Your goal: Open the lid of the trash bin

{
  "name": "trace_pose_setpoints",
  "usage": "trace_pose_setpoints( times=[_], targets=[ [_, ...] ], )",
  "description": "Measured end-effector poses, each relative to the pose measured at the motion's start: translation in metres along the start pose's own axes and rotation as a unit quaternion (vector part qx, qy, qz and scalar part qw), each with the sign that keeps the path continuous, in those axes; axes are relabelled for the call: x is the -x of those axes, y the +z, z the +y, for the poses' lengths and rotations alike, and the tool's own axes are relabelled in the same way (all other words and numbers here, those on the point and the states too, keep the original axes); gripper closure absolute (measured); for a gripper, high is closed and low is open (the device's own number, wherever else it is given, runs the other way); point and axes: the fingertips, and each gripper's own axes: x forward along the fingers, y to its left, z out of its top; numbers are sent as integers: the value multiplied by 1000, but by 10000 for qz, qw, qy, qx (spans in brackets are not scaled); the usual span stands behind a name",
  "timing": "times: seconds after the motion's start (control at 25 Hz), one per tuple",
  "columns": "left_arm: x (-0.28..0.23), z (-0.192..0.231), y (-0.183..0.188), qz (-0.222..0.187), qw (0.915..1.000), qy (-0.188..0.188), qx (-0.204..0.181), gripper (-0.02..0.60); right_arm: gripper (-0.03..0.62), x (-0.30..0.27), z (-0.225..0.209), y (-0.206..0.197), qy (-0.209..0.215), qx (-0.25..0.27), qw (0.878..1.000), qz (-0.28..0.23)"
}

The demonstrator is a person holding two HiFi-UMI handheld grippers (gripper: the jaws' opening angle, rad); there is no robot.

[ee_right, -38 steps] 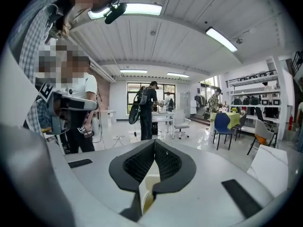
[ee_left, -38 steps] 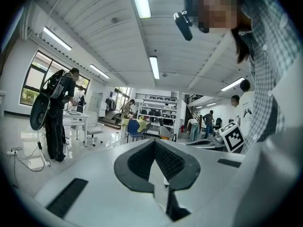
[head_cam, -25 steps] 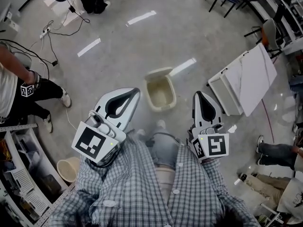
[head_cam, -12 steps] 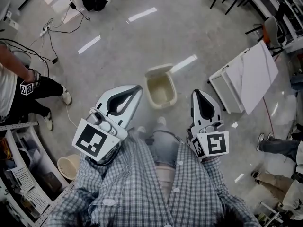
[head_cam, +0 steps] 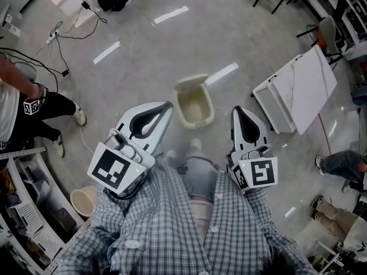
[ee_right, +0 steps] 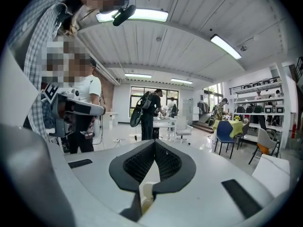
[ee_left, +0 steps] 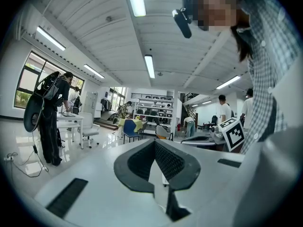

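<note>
bin sat on floor ahead, between grippers and well below them, inside showing, lid tipped to far side. left gripper looked nearer than right gripper; both pairs of jaws closed, empty.

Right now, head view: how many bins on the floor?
2. A beige trash bin mid-floor, straight ahead; a round beige bin at lower left beside the shelving. More may be hidden.

Grey-white checked shirt, long sleeves, pale trousers. Left tool and right tool: white shells, black ribbed pads, black-and-white marker cube on each.
</note>
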Motion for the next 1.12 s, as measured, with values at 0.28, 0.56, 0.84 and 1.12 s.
trace_pose_setpoints(
  times=[0.28, 0.56, 0.84, 1.12],
  targets=[
    [-1, -1, 0, 31, 10000, -89, 30, 577, 576, 3, 0, -1, -64, 3, 10000, 65],
    [-2, 0, 2, 6, 9999, -128, 39, 577, 576, 1, 3, -3, -49, 5, 9999, 133],
    [6, 4, -4, 29, 9999, -88, 64, 577, 576, -1, 11, -8, -7, 4, 9998, 189],
    [3, 8, -5, 24, 9999, -86, 76, 577, 576, -7, 11, -13, 29, 32, 9996, 288]
  ],
)
